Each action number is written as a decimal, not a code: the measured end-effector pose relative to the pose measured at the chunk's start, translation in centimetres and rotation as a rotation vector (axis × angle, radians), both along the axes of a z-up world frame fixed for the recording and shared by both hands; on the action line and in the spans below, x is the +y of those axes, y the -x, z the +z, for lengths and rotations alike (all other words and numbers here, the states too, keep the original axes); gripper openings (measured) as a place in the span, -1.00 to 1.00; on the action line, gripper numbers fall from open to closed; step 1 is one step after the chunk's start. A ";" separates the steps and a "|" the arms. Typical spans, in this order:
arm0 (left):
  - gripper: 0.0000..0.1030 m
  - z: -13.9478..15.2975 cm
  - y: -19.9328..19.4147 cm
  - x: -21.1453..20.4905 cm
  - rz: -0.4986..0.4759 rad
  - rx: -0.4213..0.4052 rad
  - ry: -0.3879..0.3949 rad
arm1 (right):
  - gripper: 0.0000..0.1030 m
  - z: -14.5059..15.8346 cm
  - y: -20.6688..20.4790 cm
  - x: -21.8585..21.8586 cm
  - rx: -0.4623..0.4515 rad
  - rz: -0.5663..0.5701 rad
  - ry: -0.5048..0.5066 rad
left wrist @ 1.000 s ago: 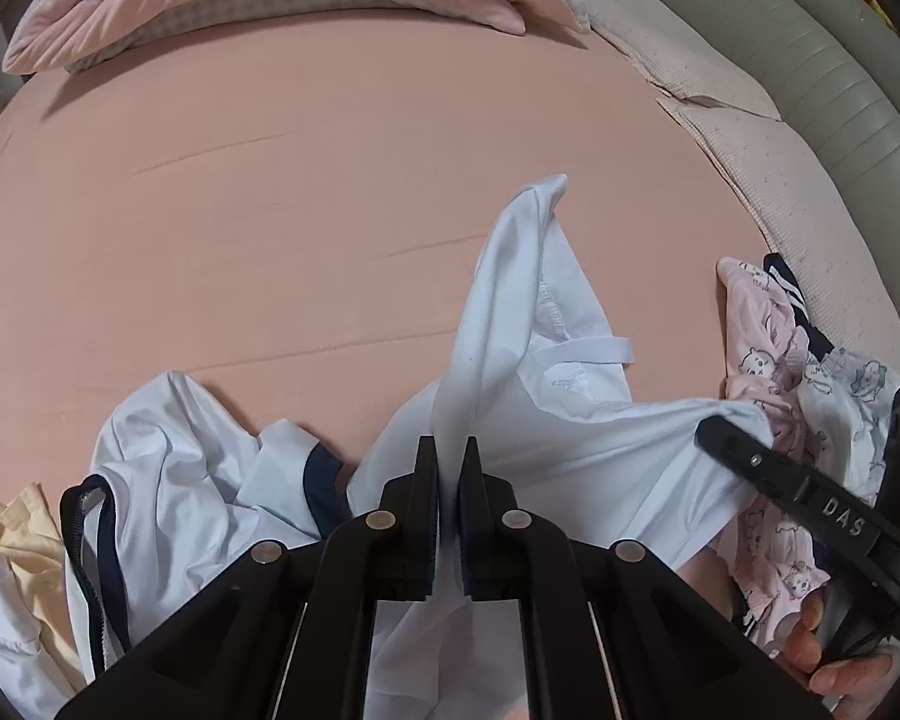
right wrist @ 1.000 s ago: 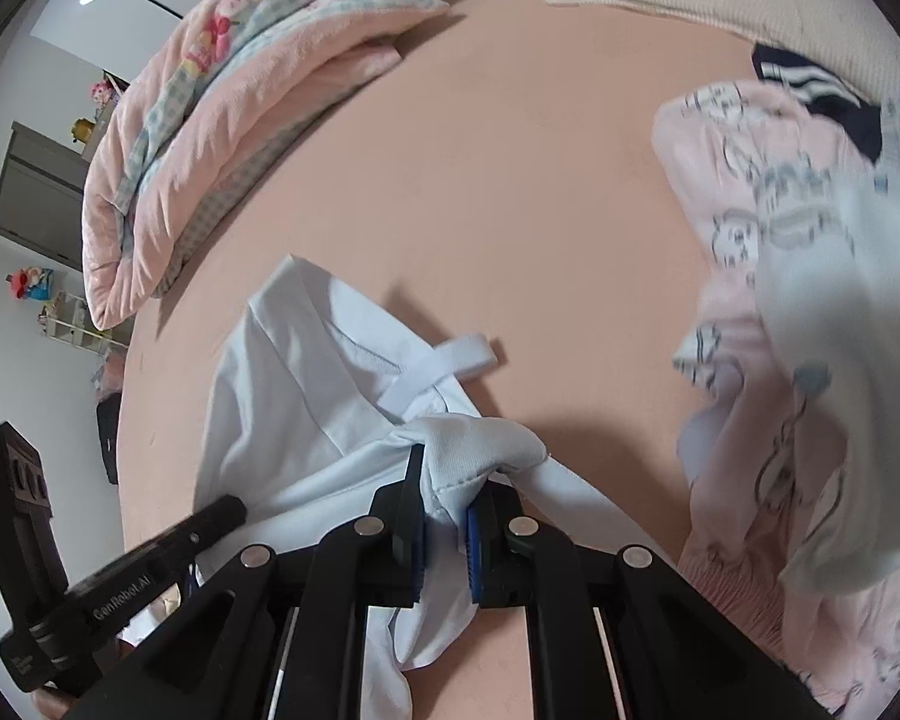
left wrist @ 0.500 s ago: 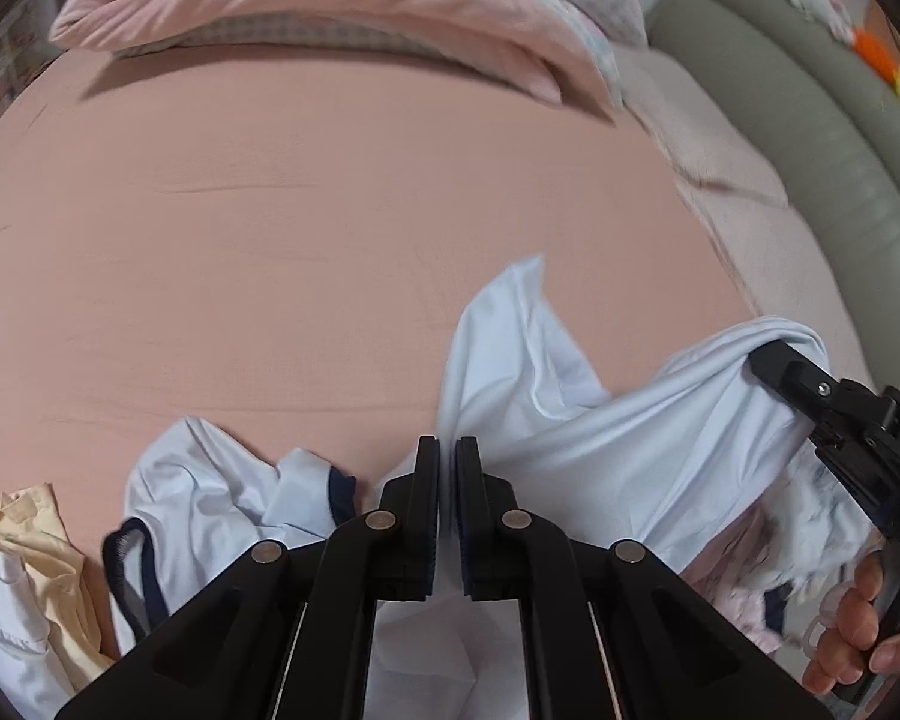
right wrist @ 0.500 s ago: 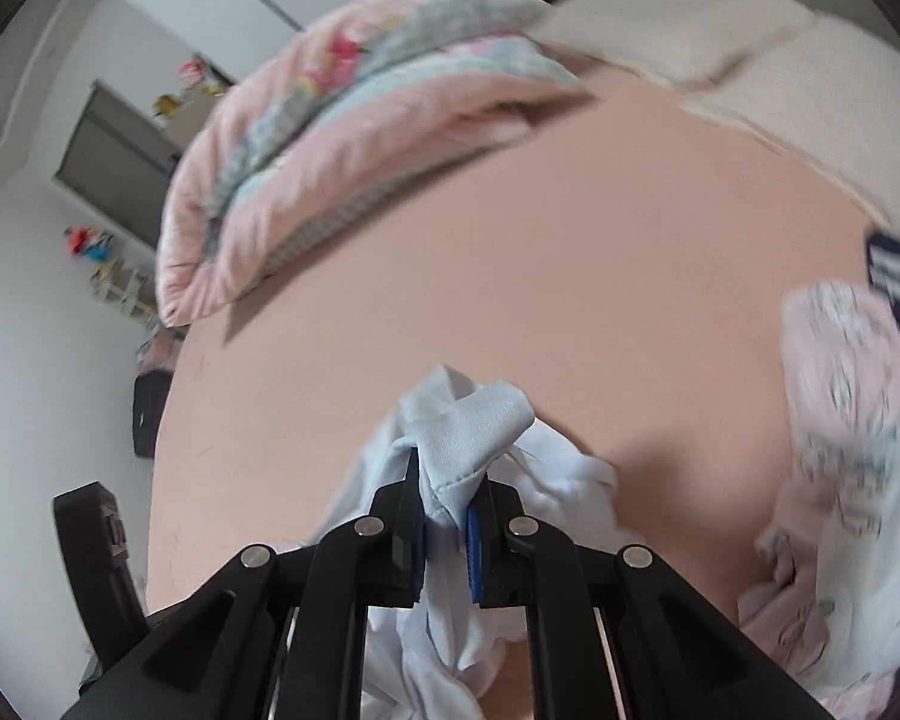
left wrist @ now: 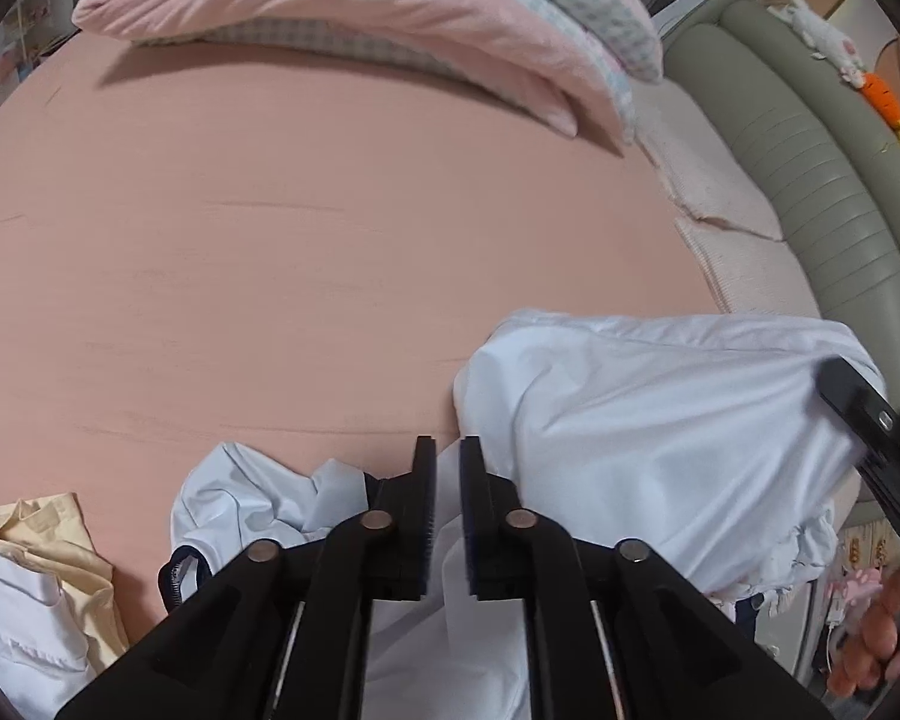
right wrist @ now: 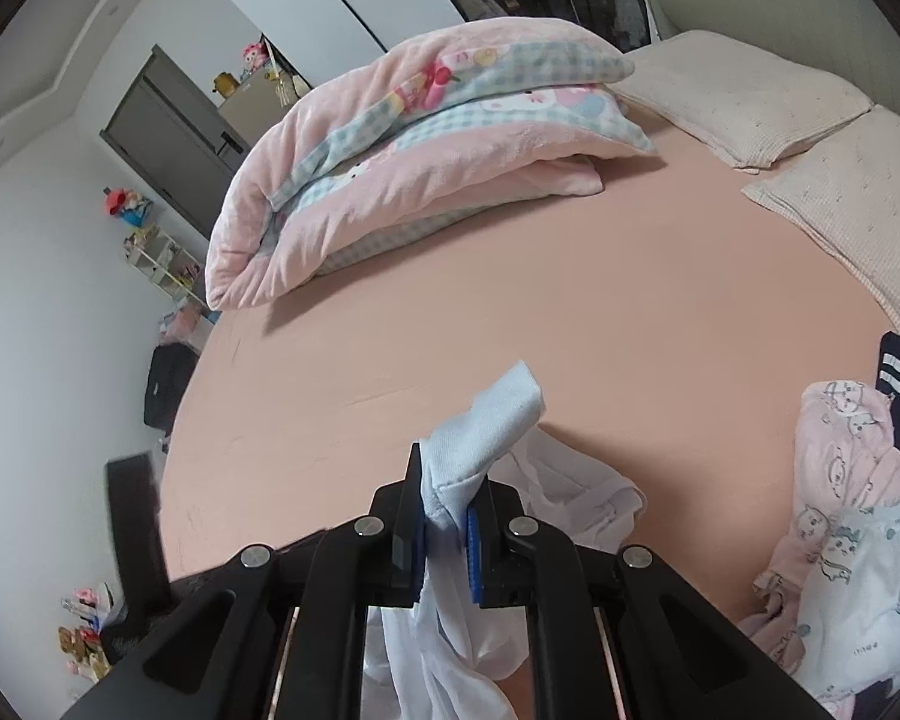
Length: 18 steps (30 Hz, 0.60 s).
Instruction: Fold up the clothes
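Note:
A pale blue-white garment point(left wrist: 648, 438) hangs lifted off the pink bed sheet point(left wrist: 270, 276), stretched between both grippers. My left gripper point(left wrist: 447, 462) is shut on its near edge, with cloth trailing down between the fingers. The right gripper's black finger point(left wrist: 858, 402) shows at the far right of the left wrist view, holding the other end. In the right wrist view my right gripper point(right wrist: 447, 492) is shut on a bunched light blue corner of the garment point(right wrist: 486, 420); the rest droops below the jaws.
A white garment with navy trim point(left wrist: 240, 510) and a yellow one point(left wrist: 48, 534) lie at the near left. Pink printed clothes point(right wrist: 840, 510) are piled on the right. A folded pink quilt point(right wrist: 414, 162) and beige pillows point(right wrist: 744, 96) lie at the far end.
Both grippers have risen with the garment; it has come up off the sheet and now hangs spread between them. The views tilt up toward the quilt and the room.

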<state>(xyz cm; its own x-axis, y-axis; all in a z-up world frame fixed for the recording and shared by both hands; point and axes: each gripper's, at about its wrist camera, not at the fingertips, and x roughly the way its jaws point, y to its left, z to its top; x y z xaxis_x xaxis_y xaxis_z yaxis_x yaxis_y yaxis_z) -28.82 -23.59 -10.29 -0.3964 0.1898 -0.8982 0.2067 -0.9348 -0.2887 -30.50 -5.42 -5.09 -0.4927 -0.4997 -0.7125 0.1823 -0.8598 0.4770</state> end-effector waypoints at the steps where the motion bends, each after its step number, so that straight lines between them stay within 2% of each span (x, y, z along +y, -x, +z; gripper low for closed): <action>1: -0.42 -0.2 0.1 0.2 -0.006 -0.005 0.005 | -0.85 -0.1 -0.2 0.1 -0.003 -0.001 -0.010; 2: -0.26 -0.3 0.0 0.5 -0.019 -0.005 0.000 | -0.85 -0.1 -0.4 0.2 -0.007 -0.002 -0.020; 3: 0.07 -0.4 0.0 0.9 -0.034 -0.005 -0.011 | -0.85 -0.4 -0.5 0.4 -0.015 -0.007 -0.031; 4: 0.28 -0.5 -0.1 1.1 -0.047 -0.007 -0.021 | -0.85 -0.8 -0.6 0.8 -0.027 -0.015 -0.046; 5: 0.34 -0.6 -0.2 1.3 -0.055 -0.012 -0.025 | -0.85 -1.1 -0.7 1.0 -0.037 -0.021 -0.058; 9: 0.38 -0.9 -0.1 2.1 -0.067 -0.027 0.009 | -0.77 -3.2 -0.3 1.2 -0.103 -0.028 -0.172; 10: 0.39 -1.0 0.0 2.3 -0.067 -0.030 0.017 | -0.53 -3.7 -0.4 1.2 -0.115 -0.042 -0.229; 11: 0.40 -1.0 0.0 2.3 -0.065 -0.031 0.019 | -0.16 -3.9 -0.5 1.1 -0.112 -0.052 -0.263; 13: 0.42 -1.0 0.1 2.1 -0.059 -0.034 0.015 | 0.18 -4.1 -0.7 1.3 -0.109 -0.066 -0.294; 18: 0.43 -1.3 0.5 1.8 -0.046 -0.047 0.036 | 0.31 -5.3 -0.8 2.9 -0.164 -0.109 -0.254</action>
<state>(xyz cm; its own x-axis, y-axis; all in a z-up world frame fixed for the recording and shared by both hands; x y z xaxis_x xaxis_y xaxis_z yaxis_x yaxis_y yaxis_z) -29.34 -21.82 -11.59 -0.3456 0.1742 -0.9220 0.1757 -0.9532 -0.2460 -29.74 -2.48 -10.42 -0.4016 -0.2461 -0.8821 0.0210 -0.9654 0.2598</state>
